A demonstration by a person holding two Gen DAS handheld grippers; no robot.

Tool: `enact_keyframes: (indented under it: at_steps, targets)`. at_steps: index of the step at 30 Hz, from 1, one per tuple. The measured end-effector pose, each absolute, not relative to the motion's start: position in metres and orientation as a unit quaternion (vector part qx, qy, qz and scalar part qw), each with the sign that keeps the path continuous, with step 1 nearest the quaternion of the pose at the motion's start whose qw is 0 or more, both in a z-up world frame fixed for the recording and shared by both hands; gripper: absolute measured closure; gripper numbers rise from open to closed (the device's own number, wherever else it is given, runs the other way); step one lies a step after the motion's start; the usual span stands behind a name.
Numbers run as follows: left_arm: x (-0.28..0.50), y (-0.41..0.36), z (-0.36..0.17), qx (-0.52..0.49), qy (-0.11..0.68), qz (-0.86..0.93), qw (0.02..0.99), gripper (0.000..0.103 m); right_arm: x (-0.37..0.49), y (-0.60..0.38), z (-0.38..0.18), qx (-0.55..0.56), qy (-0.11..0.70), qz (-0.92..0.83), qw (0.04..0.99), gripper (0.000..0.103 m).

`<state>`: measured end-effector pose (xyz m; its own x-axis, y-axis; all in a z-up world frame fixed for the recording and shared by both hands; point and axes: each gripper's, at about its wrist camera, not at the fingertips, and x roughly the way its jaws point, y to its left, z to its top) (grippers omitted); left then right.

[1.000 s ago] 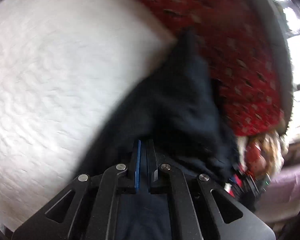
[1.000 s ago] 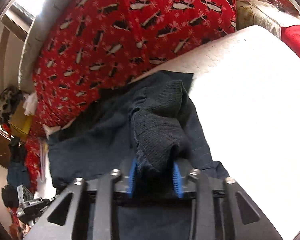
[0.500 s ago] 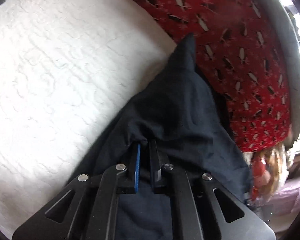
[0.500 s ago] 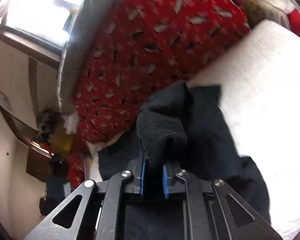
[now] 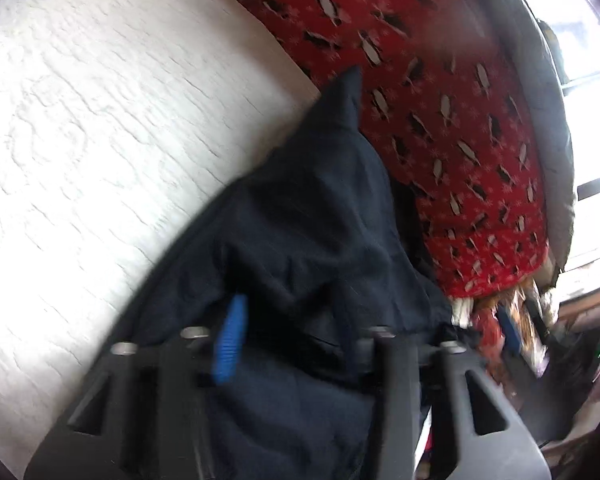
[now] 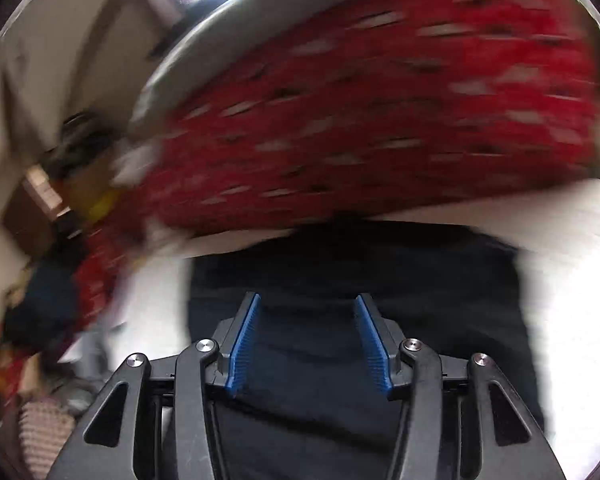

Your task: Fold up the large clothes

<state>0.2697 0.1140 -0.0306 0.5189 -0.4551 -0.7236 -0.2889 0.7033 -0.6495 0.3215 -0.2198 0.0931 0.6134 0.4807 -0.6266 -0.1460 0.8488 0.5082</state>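
Observation:
A dark navy garment (image 5: 316,216) lies bunched on the white textured bedspread (image 5: 100,128). My left gripper (image 5: 292,320) is open; cloth drapes loosely between its spread jaws, with one blue pad (image 5: 230,344) showing and the other hidden by fabric. In the right wrist view the garment (image 6: 360,264) lies flat below my right gripper (image 6: 306,312), which is open and empty, both blue pads (image 6: 244,340) bare.
A red penguin-print blanket (image 5: 440,112) lies beyond the garment, also blurred in the right wrist view (image 6: 360,120). A grey cushion edge (image 5: 540,100) borders it. Clutter lies beside the bed (image 6: 40,300). The bedspread shows at the right (image 6: 572,280).
Both grippers have opened and let go of the garment. The bunched cloth the right gripper held now lies flat. The right view has swung and is motion-blurred.

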Motion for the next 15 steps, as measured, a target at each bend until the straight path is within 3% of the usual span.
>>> enact_keyframes:
  at_steps: [3, 8, 15]
  targets:
    - [0.275, 0.122, -0.032, -0.387, 0.485, -0.048, 0.782, 0.096, 0.375, -0.148, 0.082, 0.194, 0.432, 0.257, 0.843, 0.050]
    - [0.277, 0.123, -0.029, -0.370, 0.484, -0.048, 0.791, 0.098, 0.448, -0.057, 0.034, 0.159, 0.494, 0.286, 0.806, 0.048]
    - [0.283, 0.121, -0.020, -0.344, 0.479, -0.045, 0.806, 0.099, 0.424, -0.040, -0.002, 0.158, 0.515, 0.295, 0.789, 0.048]
